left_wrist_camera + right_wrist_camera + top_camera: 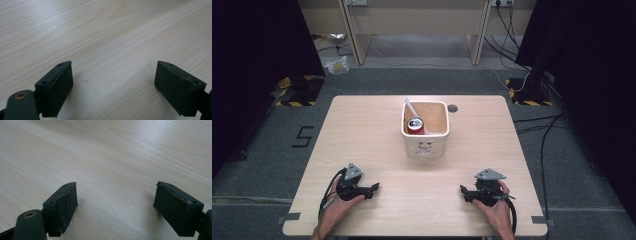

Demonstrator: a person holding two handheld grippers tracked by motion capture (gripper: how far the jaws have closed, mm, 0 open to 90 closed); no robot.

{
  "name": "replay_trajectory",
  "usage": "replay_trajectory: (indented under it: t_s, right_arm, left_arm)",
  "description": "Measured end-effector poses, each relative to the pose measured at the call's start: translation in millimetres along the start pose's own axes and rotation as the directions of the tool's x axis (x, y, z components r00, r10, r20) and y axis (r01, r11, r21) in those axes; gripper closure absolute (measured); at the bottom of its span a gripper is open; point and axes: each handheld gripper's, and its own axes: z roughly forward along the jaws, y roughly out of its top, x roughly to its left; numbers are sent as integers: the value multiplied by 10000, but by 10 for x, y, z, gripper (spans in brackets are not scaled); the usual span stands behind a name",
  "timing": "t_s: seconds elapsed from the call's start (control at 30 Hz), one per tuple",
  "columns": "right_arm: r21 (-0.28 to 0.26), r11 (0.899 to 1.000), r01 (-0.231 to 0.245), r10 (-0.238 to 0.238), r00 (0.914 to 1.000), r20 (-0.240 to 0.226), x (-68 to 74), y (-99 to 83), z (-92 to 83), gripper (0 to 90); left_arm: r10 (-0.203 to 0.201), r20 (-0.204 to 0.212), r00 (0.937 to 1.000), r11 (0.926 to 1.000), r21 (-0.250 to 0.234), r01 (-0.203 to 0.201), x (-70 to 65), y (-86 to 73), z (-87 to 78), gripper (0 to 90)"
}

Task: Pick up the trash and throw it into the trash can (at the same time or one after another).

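Observation:
A cream square bin (426,145) stands in the middle of the wooden table (362,135), toward the far side. Inside it a red drink can (415,125) stands upright beside a white straw-like stick (410,107). My left gripper (375,187) rests near the table's front left, held by a hand, pointing right. My right gripper (462,190) rests at the front right, pointing left. In the left gripper view the left gripper (113,75) stands open over bare wood. The right gripper (116,195) in its own view is also open, with nothing between its jaws.
A small round hole (453,108) sits in the tabletop just right of the bin. Grey carpet surrounds the table, with cables (542,135) on the right, stand feet with hazard tape (294,92) at the back and a wooden desk frame (417,25) beyond.

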Motion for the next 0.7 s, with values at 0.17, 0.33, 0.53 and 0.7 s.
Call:
replay_trajectory:
  t_s: [0.17, 0.33, 0.53, 0.7]
  right_arm:
    - [-26, 10000, 46, -46, 9999, 154, -5, -22, 0, 148]
    - [-7, 10000, 37, -36, 9997, 235, 1, -23, 2, 143]
    - [-4, 10000, 51, -51, 9997, 259, 0, -22, 3, 139]
    - [-5, 10000, 50, -50, 9997, 259, 1, -22, 3, 139]
  left_arm:
    - [2, -1, 10000, 10000, -1, -2, 0, 0, 0, 144]
    - [0, -1, 10000, 10000, -1, 0, 0, 0, 0, 144]
    - [1, 0, 10000, 10000, 1, -1, 0, 0, 0, 145]
    - [-2, 0, 10000, 10000, -19, 2, -1, -1, 1, 144]
